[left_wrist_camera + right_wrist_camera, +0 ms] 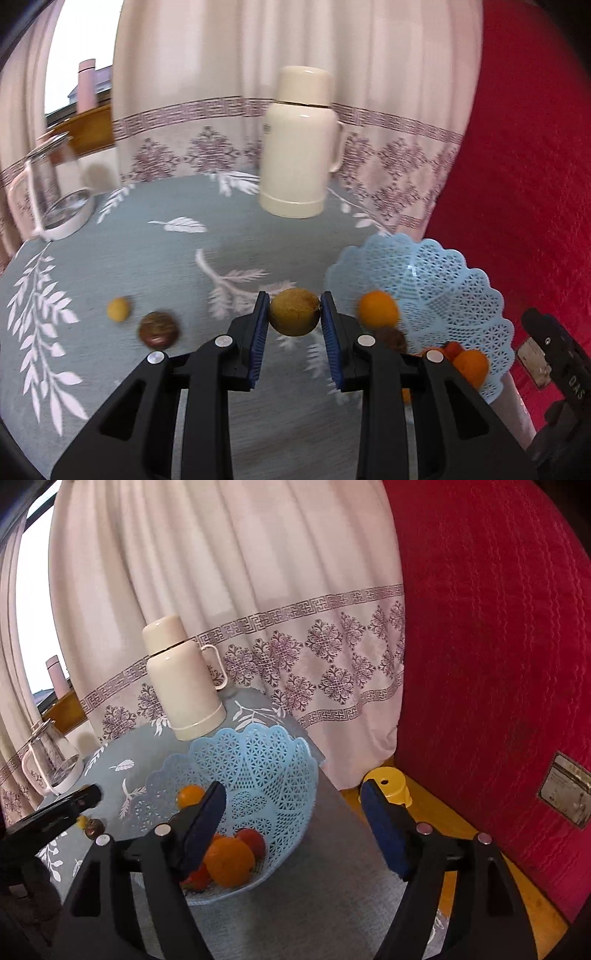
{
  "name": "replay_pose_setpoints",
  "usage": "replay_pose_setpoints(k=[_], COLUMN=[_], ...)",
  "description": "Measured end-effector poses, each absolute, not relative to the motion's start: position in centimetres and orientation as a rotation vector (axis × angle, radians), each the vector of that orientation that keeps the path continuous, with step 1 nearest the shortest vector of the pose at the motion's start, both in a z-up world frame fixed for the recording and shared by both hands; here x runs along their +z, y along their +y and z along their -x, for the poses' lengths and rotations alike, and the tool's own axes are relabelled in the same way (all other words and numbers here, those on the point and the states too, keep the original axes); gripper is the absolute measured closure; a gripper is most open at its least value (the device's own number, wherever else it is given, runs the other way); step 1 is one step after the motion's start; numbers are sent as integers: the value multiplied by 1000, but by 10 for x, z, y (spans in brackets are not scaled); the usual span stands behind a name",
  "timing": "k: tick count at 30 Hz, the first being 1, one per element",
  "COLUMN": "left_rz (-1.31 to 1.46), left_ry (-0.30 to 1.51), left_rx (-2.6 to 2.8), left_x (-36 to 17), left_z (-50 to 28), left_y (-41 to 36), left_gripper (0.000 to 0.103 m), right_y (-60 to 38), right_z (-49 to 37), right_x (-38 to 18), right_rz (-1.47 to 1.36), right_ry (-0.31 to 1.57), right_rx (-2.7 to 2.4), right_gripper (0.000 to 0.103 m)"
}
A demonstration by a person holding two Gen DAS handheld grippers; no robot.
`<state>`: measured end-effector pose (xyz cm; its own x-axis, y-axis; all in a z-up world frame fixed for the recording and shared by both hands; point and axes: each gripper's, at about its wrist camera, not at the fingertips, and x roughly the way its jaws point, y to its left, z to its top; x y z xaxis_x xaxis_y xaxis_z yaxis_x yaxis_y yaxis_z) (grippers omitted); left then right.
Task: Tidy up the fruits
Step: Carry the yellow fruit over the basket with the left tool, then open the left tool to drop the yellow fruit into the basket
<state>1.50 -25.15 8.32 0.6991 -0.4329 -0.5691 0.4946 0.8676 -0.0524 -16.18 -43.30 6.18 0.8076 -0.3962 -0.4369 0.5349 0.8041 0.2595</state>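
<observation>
Our left claw [294, 341] pinches a greenish-brown fruit [294, 312] above the table [147, 258], just left of the blue basket [258, 771]. Our right claw [293, 827] hangs spread over the basket's oranges [229, 860]. Farther back stands a cream thermos [299, 144].

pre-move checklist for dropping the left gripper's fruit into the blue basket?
1. Grip: left gripper pads on both sides of the greenish-brown fruit: ok.
2. Fruit clear of the table: cannot tell.
3. Blue basket has room; only a few oranges and red fruits at its near side: ok.
4. Path: small orange sits between the held fruit and the basket: not ok, lift over it.
5. Right gripper open and empty, hanging above the basket's near rim: not ok, may block the drop.
6. Thermos stands well behind: ok.
</observation>
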Motion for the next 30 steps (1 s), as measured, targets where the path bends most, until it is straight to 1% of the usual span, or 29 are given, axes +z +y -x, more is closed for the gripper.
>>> replay_pose_setpoints(k=[6, 12, 21, 22, 23, 25, 28, 30], left_rz=[-124, -167, -178, -176, -174, -166, -149, -131], left_ry=[642, 632, 644, 646, 649, 645, 654, 656], left_rx=[-562, -601, -619, -619, -618, -614, -611, -600], left_x=[75, 70, 62, 62, 62, 63, 64, 65], left_z=[-23, -24, -30, -31, -32, -33, -34, -36], left_y=[-280, -302, -313, -313, -312, -310, -305, -299], left_gripper=[74, 74, 73, 69, 57, 47, 46, 39], right_y=[-436, -438, -442, -442, -442, -441, -440, -440], right_z=[163, 162, 163, 163, 163, 163, 163, 163], right_x=[61, 61, 61, 60, 60, 61, 61, 61], right_rz=[-400, -408, -419, -420, -419, -418, -418, -418], right_ry=[380, 383, 387, 388, 387, 388, 387, 387], right_rx=[-504, -501, -503, -503, -503, -502, -502, -502], right_gripper=[28, 28, 28, 28, 28, 28, 28, 28])
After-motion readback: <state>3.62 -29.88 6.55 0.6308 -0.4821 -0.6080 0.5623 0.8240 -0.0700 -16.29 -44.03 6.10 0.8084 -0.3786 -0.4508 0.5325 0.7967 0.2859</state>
